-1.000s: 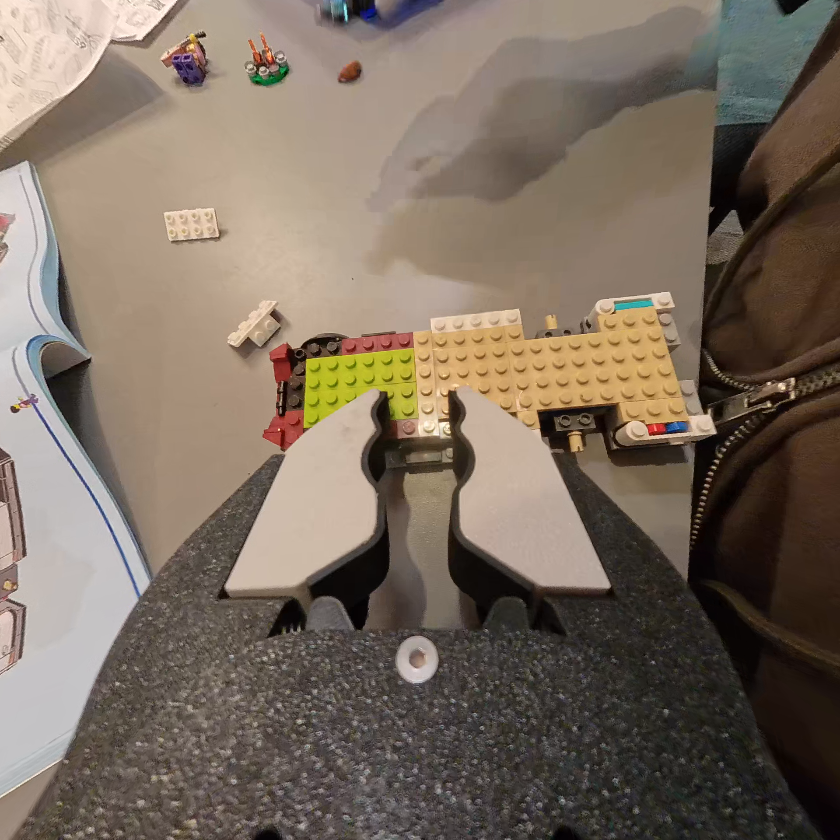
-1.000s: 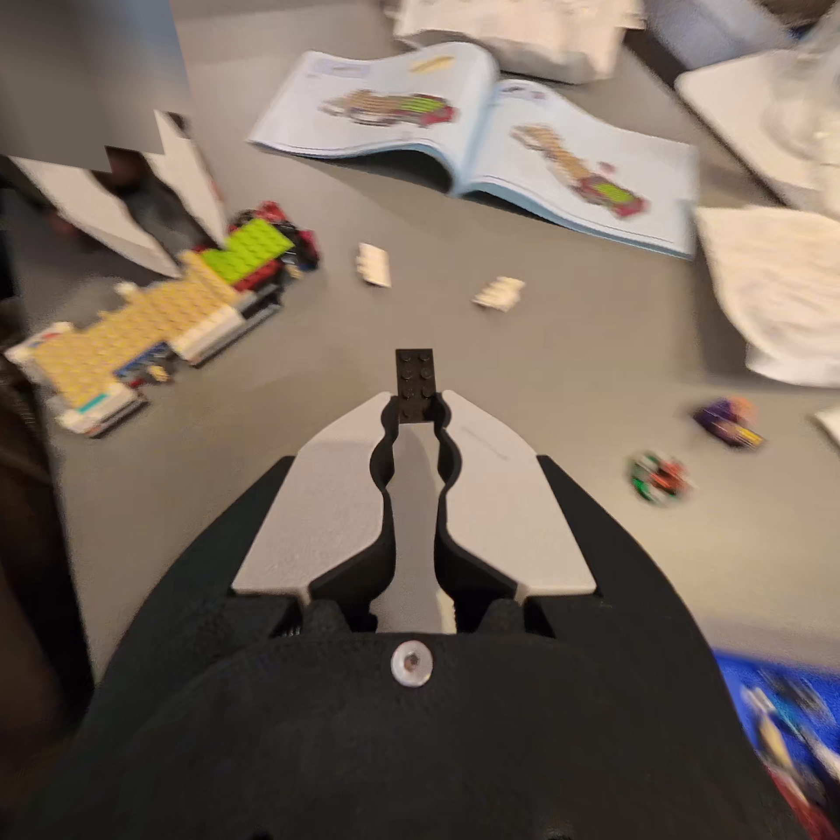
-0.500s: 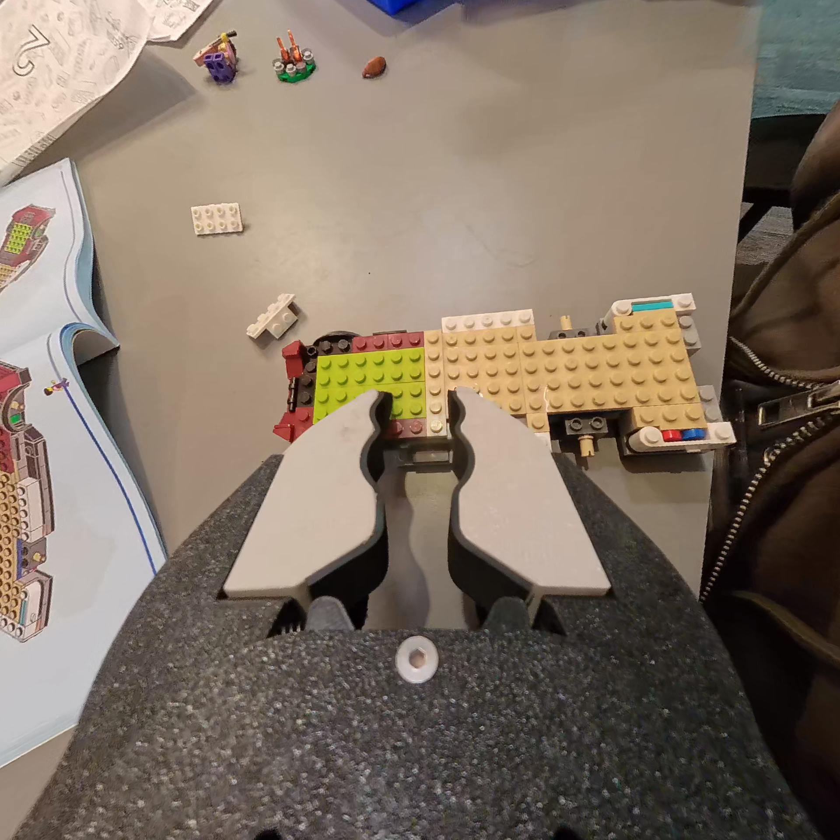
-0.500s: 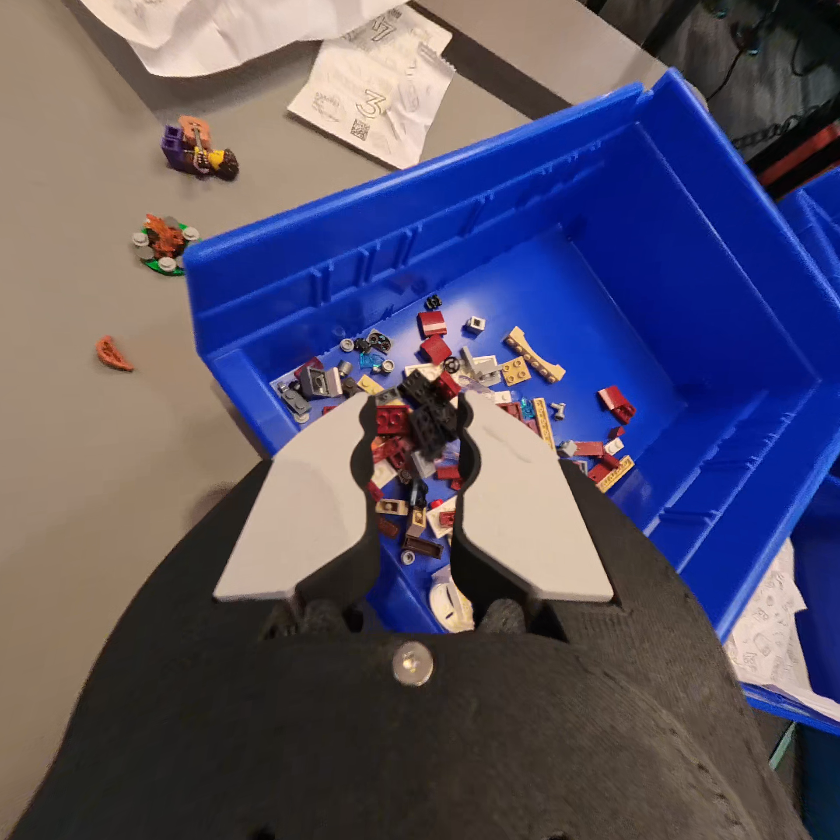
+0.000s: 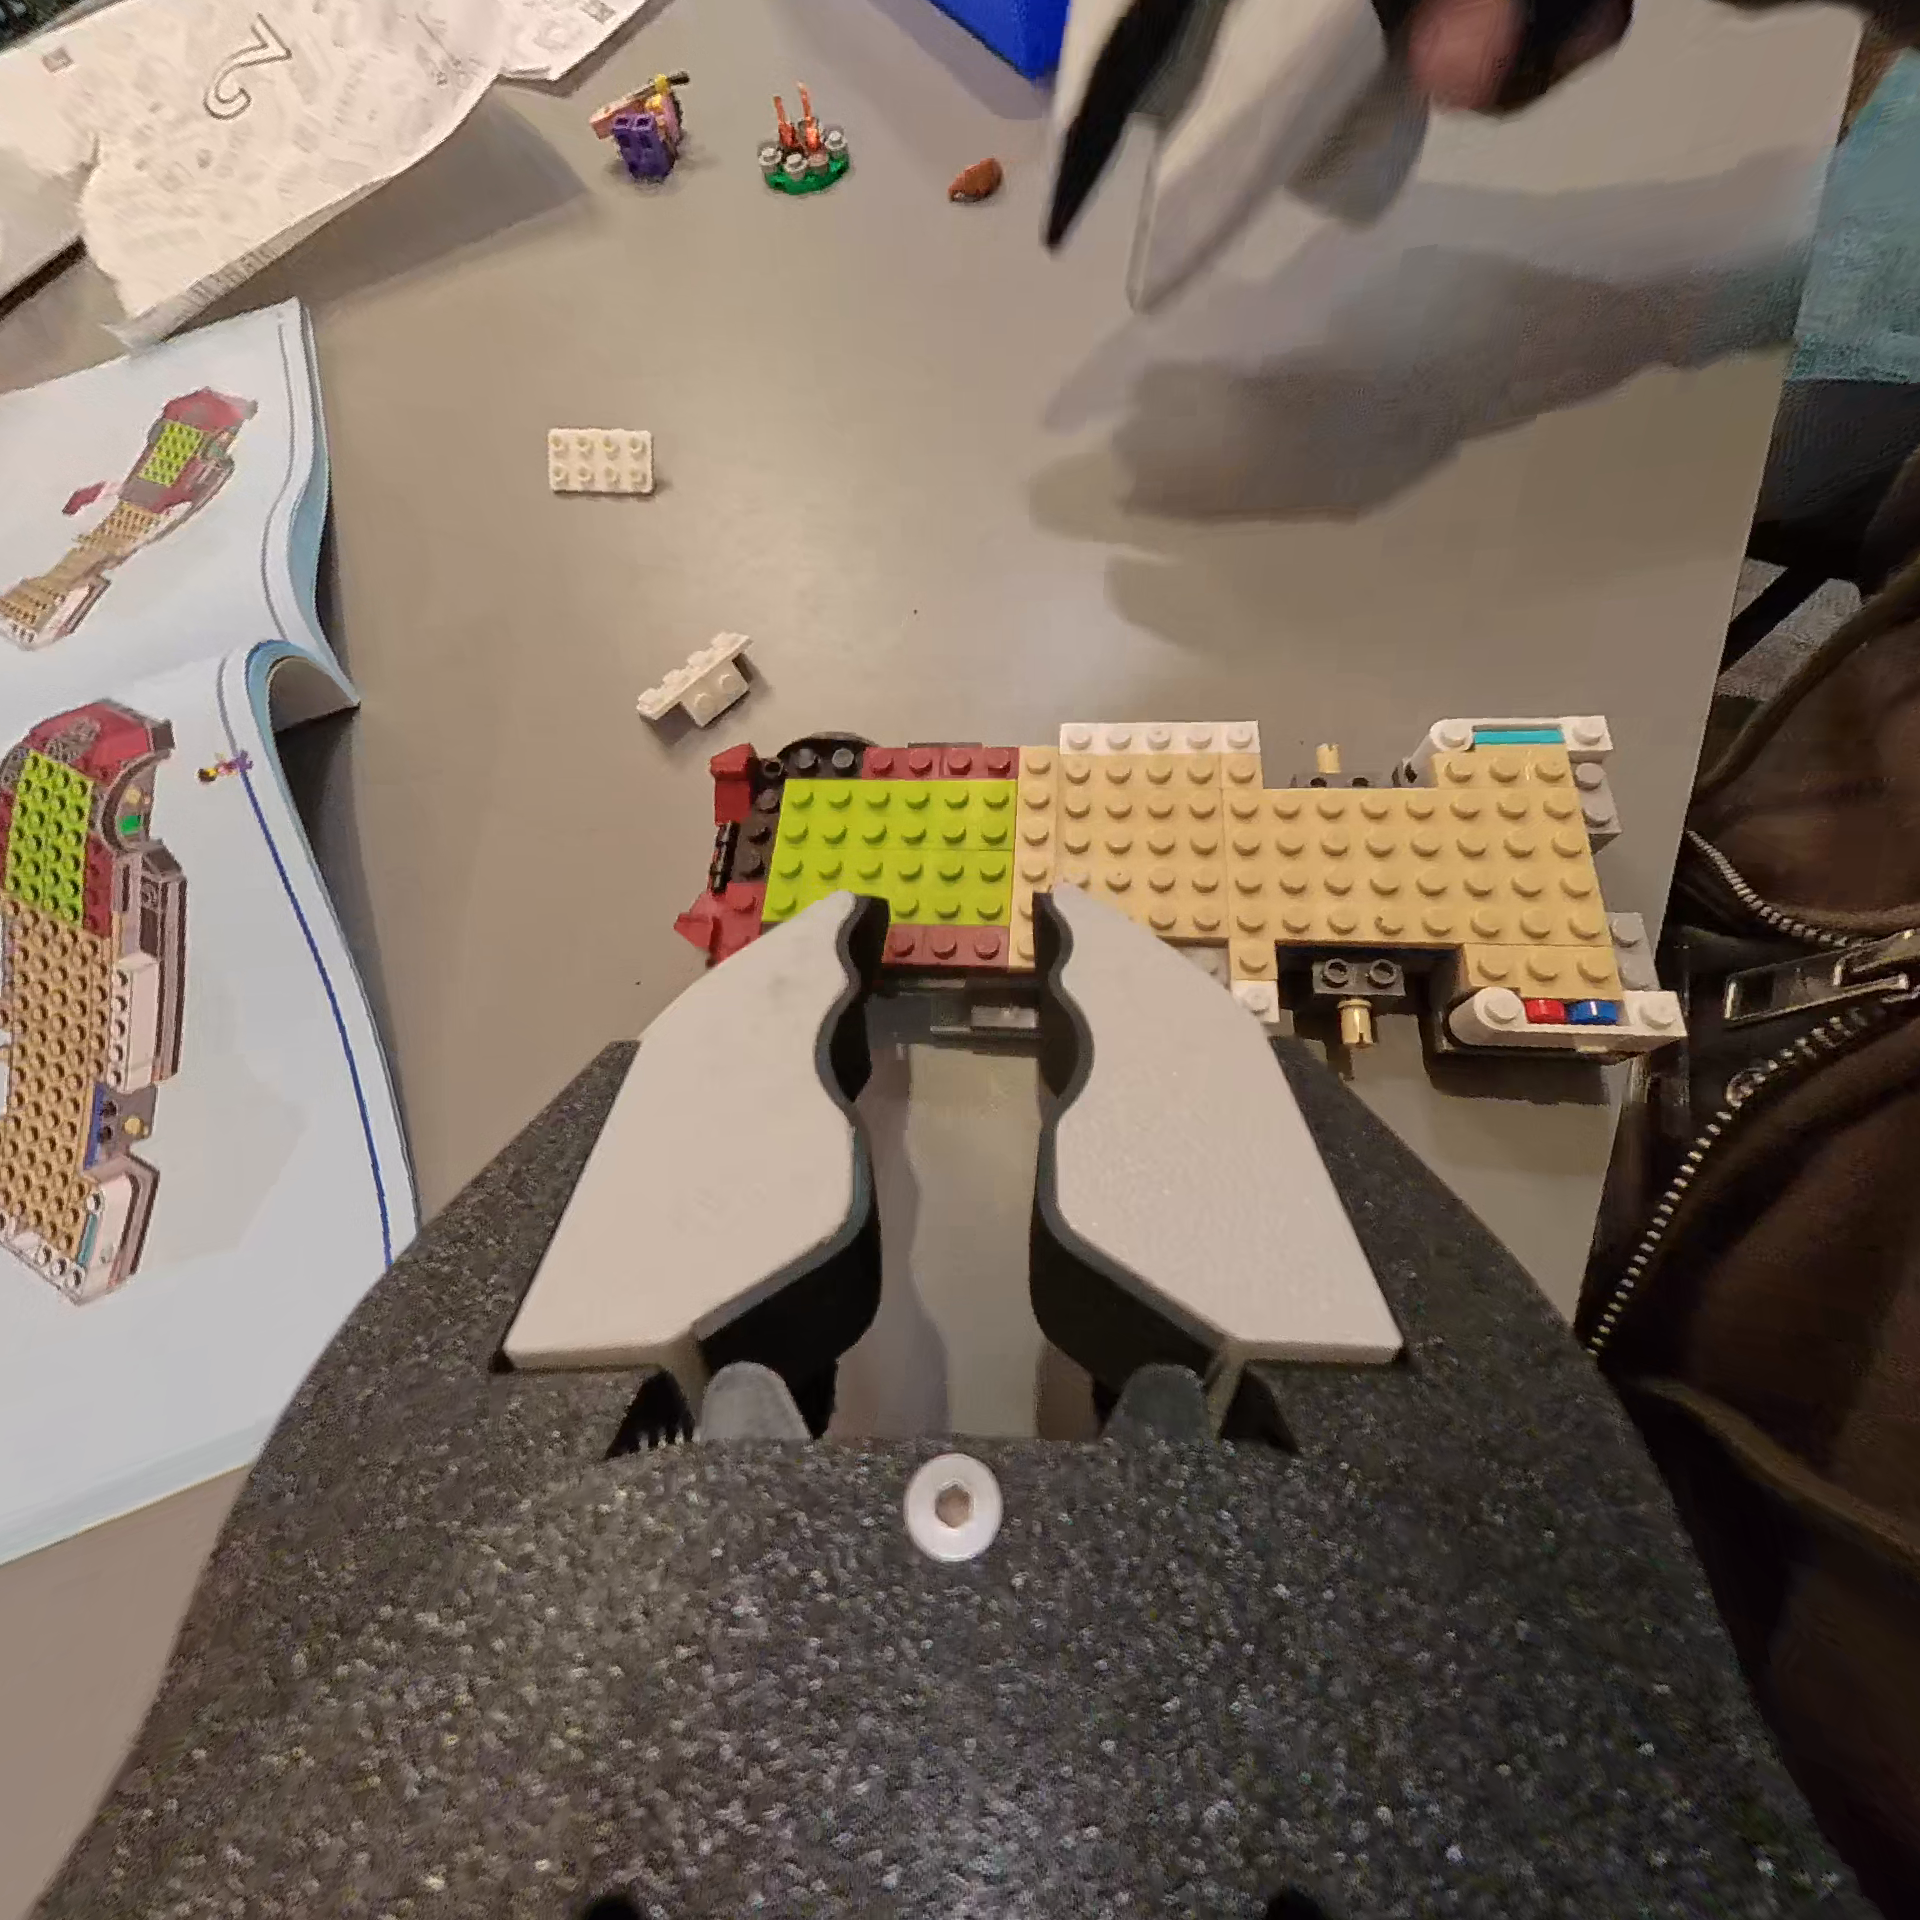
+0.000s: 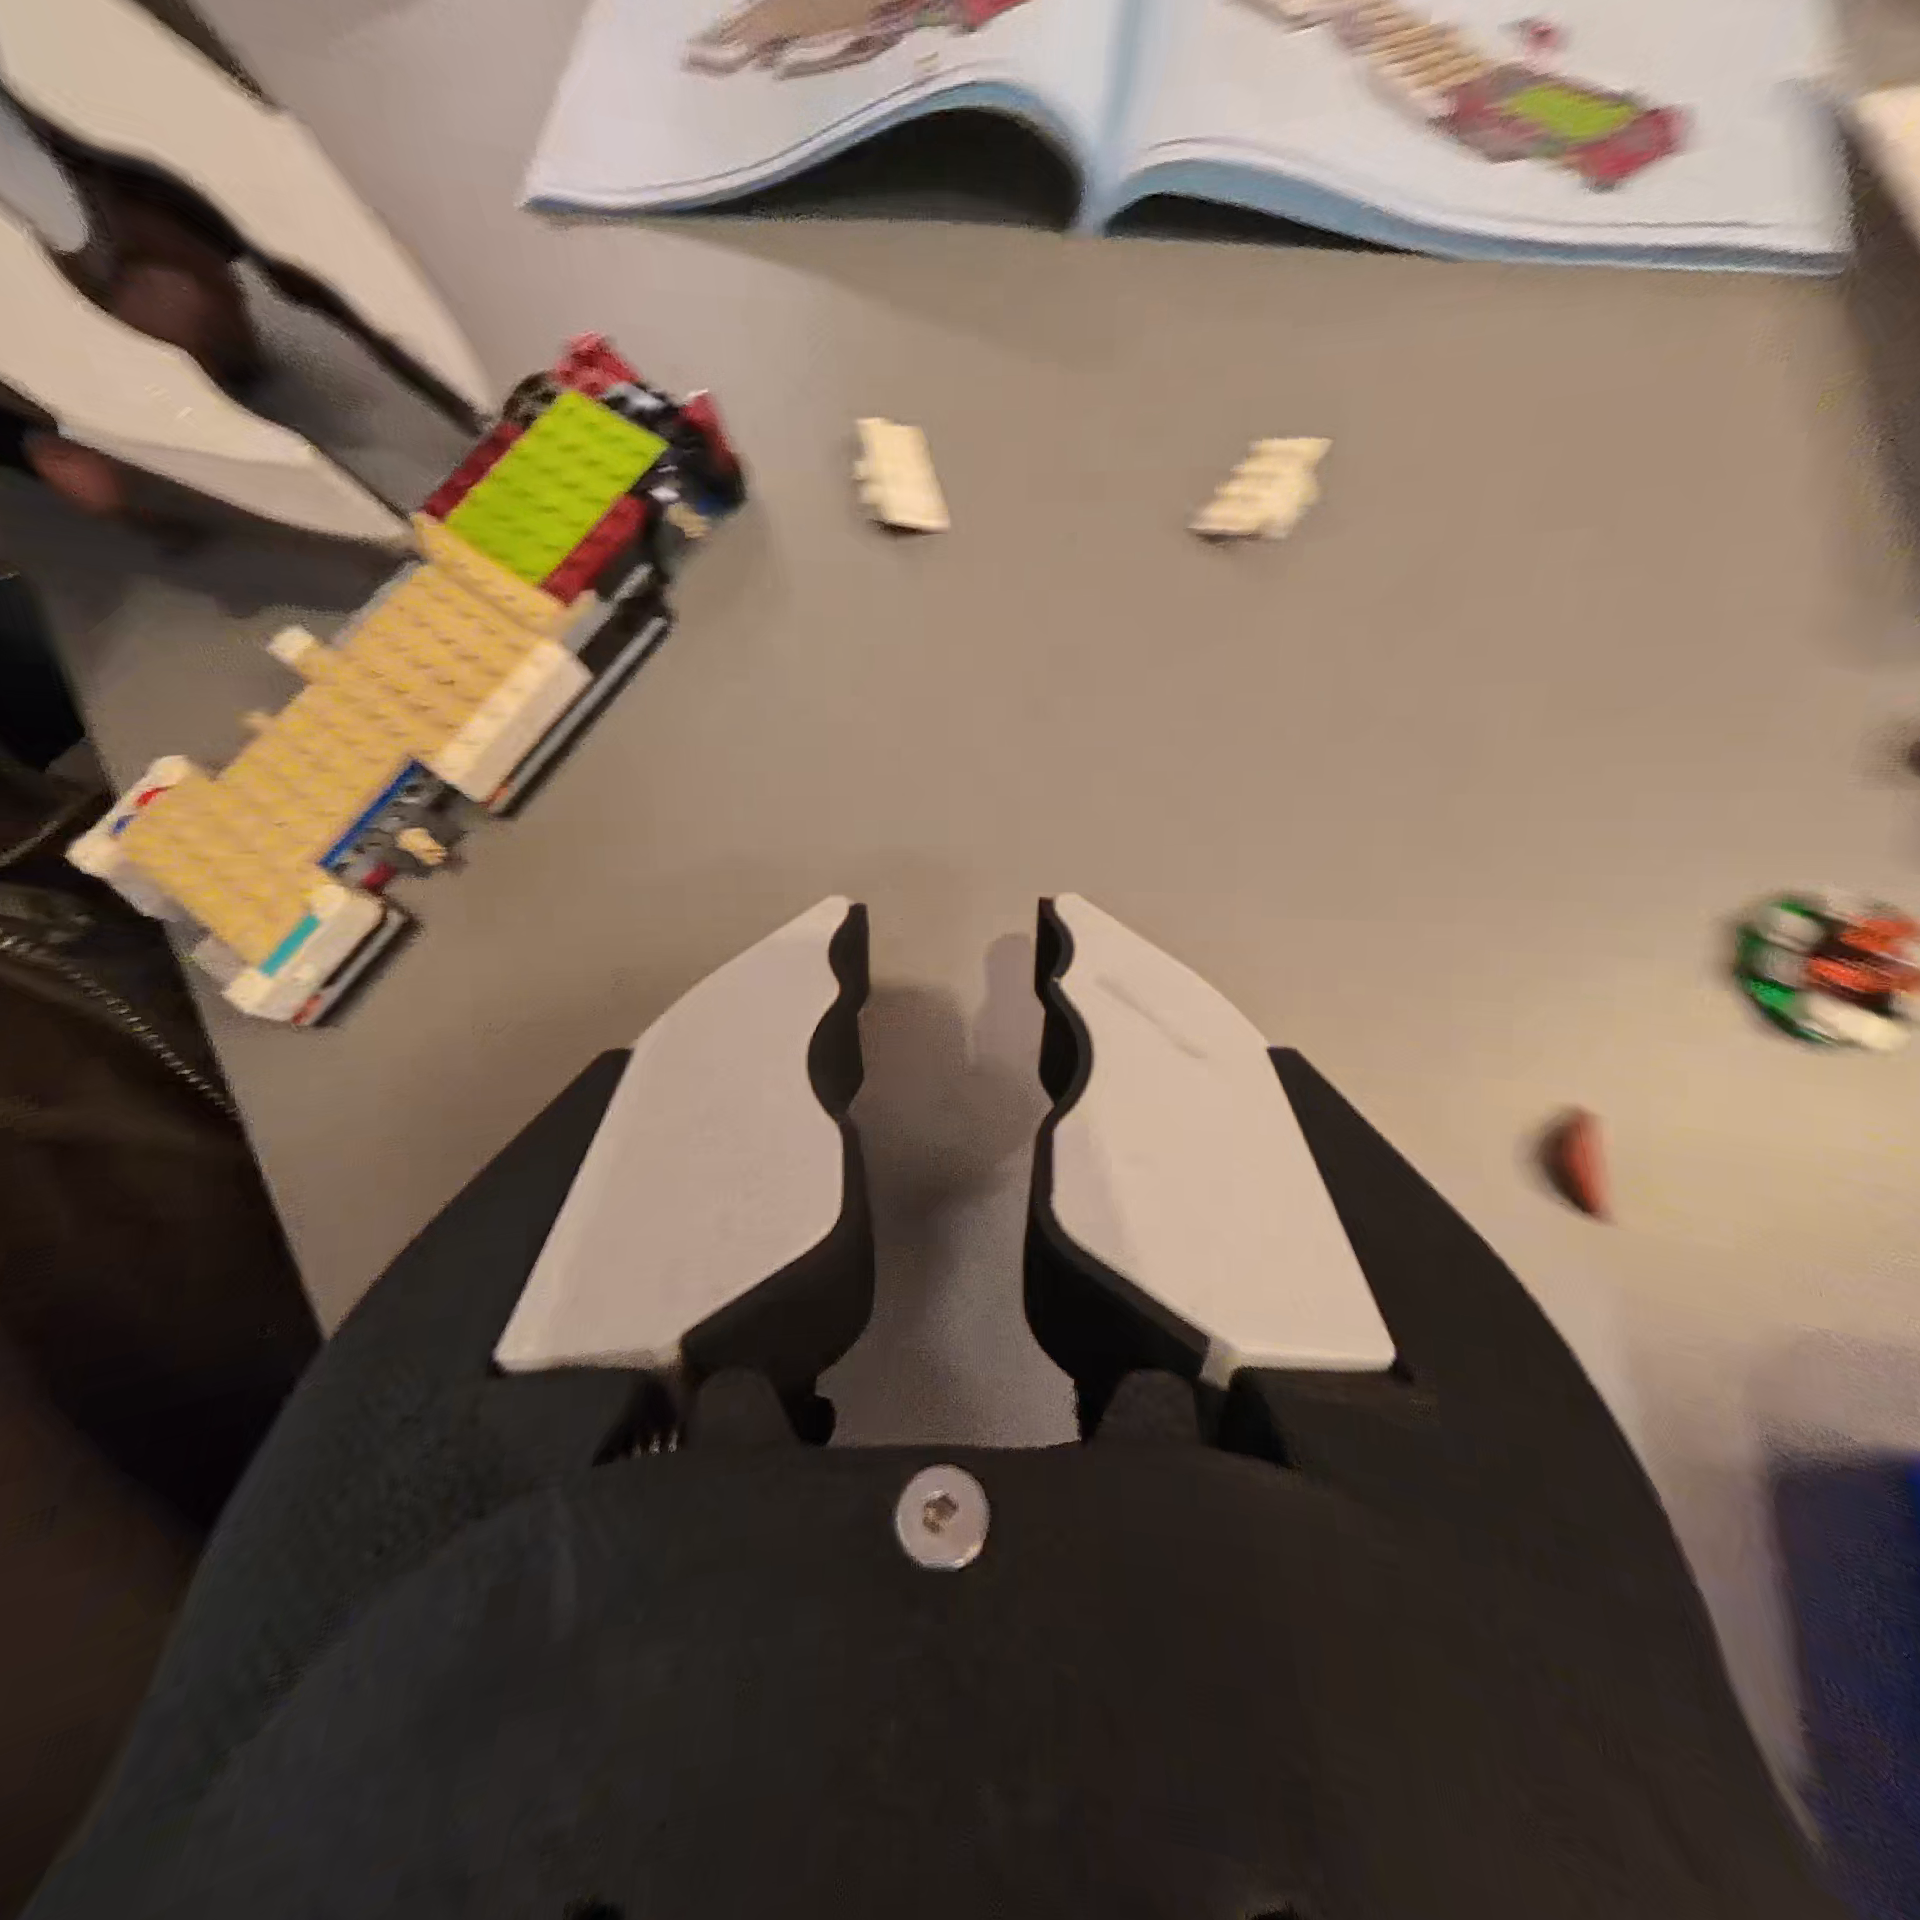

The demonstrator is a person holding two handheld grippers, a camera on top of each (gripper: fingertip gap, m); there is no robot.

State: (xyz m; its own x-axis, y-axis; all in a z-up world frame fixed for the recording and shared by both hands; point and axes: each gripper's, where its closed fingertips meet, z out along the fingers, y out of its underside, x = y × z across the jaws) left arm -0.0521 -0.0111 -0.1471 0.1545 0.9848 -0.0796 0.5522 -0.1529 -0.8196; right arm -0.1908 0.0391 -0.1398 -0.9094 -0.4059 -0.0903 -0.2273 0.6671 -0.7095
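A flat brick model [image 5: 1247, 862] in tan, lime green and dark red lies on the grey table [image 5: 831, 540]. My left gripper [image 5: 951, 904] is shut on the model's near edge, where the dark red strip meets the tan plates. The right wrist view shows the model [image 6: 416, 665] and the left gripper [image 6: 447, 473] with its fingertips at that edge. My right gripper [image 6: 951, 914] is open and empty, with only bare table between its pads. It hovers to the right of the model and shows blurred at the top of the left wrist view [image 5: 1096, 270].
A white plate [image 5: 601, 460] and a white bracket piece [image 5: 696, 681] lie beyond the model. An open instruction booklet [image 5: 156, 935] lies at the left, with paper sheets [image 5: 260, 125] behind it. Farther back are a small purple build [image 5: 639, 130], a green round build [image 5: 805, 156], a brown piece [image 5: 977, 179] and a blue bin [image 5: 997, 31]. A brown jacket [image 5: 1818, 1039] is at the right. The left gripper's tips are roughly 15 cm from the right gripper's.
My right gripper held a black plate, swung over the blue bin of loose bricks, and has come back above the table open and empty. My left gripper stayed at the model's edge.
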